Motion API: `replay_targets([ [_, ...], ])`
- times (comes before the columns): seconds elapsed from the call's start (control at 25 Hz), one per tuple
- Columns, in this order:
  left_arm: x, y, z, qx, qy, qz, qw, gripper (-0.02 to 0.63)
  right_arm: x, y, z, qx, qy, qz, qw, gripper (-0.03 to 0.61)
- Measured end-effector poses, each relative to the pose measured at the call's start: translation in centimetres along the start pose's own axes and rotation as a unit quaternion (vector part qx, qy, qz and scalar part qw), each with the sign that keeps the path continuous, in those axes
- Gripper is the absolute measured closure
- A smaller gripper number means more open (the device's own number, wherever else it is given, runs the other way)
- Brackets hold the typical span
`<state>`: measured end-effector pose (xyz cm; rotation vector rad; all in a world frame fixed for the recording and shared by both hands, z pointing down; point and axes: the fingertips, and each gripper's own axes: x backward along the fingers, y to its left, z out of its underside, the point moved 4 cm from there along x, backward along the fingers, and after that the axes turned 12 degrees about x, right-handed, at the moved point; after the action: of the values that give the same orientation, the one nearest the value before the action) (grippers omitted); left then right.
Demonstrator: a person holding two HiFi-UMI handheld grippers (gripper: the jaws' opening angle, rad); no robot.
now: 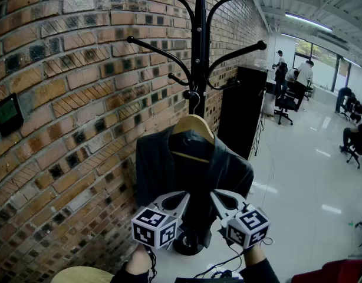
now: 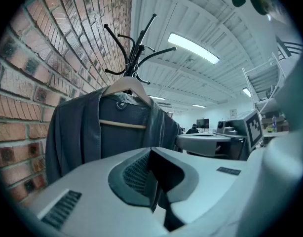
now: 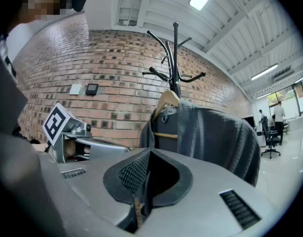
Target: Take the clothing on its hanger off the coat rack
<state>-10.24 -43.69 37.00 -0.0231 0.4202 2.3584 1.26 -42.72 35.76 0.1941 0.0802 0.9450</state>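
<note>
A dark grey jacket (image 1: 160,164) is hung on a wooden hanger (image 1: 194,124), and the hanger's wire hook is caught over a low prong of the black coat rack (image 1: 198,34), close to the pole. The rack is stood right against the brick wall (image 1: 63,99), so the jacket is turned out towards the room. Its front is open, and the hanger's crossbar is shown between the 2 front panels. The task's thing is thus found on the rack, not yet lifted, and touched by neither claw.

Both claws are held low and side by side in front of the jacket's lower half, with their tips aimed up towards it. The left claw (image 1: 184,196) is seen with its jaws brought together and nothing held between them. The same is shown for the right claw (image 1: 216,194), whose jaws are fully closed on nothing. This is judged to be a ready pose ahead of the reach. The claws would need to be opened before the hanger could be taken, and the hook would have to be raised clear of the prong's end before being drawn away.

As for containers, none is shown open. The rack is the only holder in use, with 1 garment on it, and the upper prongs are seen bare. A tall dark cabinet (image 1: 243,108) is stood just beyond the rack, and what is kept inside it cannot be told
</note>
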Motion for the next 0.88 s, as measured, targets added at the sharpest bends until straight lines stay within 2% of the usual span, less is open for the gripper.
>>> replay_targets([
  [0.36,-0.5,0.3,0.0,-0.005,0.003,0.003,1.0000,0.624,-1.3,-5.5,-4.8,0.092,-0.006,0.074,0.993,0.595],
  [0.4,-0.5,0.2,-0.1,-0.007,0.004,0.004,1.0000,0.623,-1.5,-5.8,-5.3,0.102,-0.003,0.079,0.992,0.564],
  [0.6,-0.8,-0.1,-1.0,-0.020,0.005,0.006,0.9998,0.623,-2.6,-7.1,-7.1,0.144,0.014,0.093,0.985,0.500],
  [0.8,-1.1,-1.1,-1.9,-0.036,0.004,0.013,0.9992,0.623,-3.4,-8.8,-7.9,0.166,0.043,0.111,0.979,0.388],
  [0.88,-1.0,-1.3,-2.1,-0.040,0.003,0.015,0.9991,0.624,-4.1,-9.3,-7.8,0.174,0.061,0.108,0.977,0.365],
])
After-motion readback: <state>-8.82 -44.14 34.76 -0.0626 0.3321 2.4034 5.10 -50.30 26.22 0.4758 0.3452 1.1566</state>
